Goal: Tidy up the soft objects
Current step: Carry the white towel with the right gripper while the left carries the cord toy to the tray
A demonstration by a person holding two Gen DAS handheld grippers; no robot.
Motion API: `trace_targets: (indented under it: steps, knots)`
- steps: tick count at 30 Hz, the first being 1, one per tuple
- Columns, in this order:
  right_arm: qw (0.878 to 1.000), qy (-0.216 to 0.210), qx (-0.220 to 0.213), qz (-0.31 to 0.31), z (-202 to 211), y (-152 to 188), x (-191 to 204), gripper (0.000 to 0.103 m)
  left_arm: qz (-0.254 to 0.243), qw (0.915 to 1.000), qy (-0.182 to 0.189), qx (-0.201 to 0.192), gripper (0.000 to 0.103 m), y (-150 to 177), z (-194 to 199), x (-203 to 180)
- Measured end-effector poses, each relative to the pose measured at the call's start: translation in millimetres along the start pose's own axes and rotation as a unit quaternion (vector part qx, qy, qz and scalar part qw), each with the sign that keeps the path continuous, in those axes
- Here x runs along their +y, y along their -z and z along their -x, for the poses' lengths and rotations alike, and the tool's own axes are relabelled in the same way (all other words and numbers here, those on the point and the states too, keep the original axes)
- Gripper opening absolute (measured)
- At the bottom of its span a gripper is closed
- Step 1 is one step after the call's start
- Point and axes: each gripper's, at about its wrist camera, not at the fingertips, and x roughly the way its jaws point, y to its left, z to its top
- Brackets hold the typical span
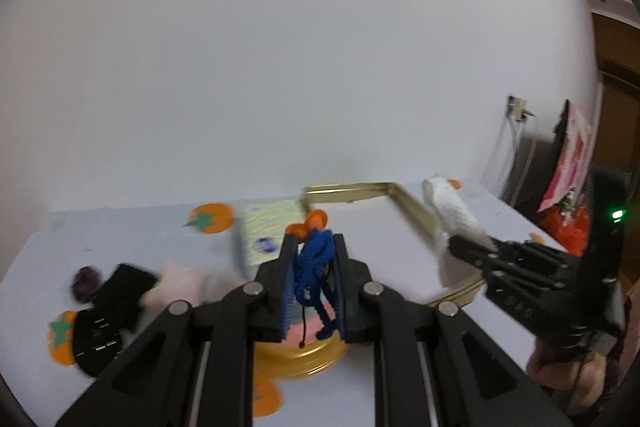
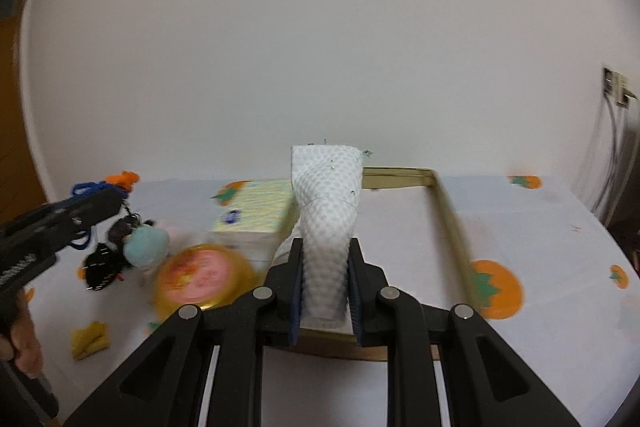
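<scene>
My left gripper is shut on a blue yarn bundle with orange ends, held above the round gold tin. It also shows in the right wrist view, at left. My right gripper is shut on a white dimpled cloth, held over the near rim of the gold rectangular tray. In the left wrist view the right gripper holds the white cloth over the tray. A pale blue plush, dark soft items and a yellow fabric piece lie on the table.
A tissue pack lies left of the tray. The round gold tin with a pink lid stands beside it. The white tablecloth with orange fruit prints covers the table. A white wall stands behind. Red and dark objects sit at far right.
</scene>
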Motion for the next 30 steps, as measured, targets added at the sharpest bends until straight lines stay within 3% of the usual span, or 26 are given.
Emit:
trace_targets:
  steps: [7, 13, 17, 22, 30]
  knots:
    - [0.998, 0.054, 0.008, -0.009, -17, -5, -46, 0.021, -0.018, 0.9983, 0.055, -0.002, 0.014, -16, -39, -56]
    - [0.997, 0.082, 0.013, -0.003, -32, 0, -65, 0.021, -0.009, 0.9955, 0.093, 0.017, 0.015, -6, -81, -74]
    - [0.997, 0.073, 0.020, -0.025, -45, 5, -76, 0.021, -0.005, 0.9952, 0.089, 0.038, 0.014, 7, -109, -74]
    - [0.997, 0.070, 0.027, -0.010, -53, 8, -71, 0.021, -0.003, 0.9952, 0.083, 0.051, 0.014, 14, -129, -71]
    - [0.998, 0.046, 0.030, -0.009, -62, 9, -78, 0.021, 0.029, 0.9905, 0.119, 0.062, 0.014, 18, -137, -59]
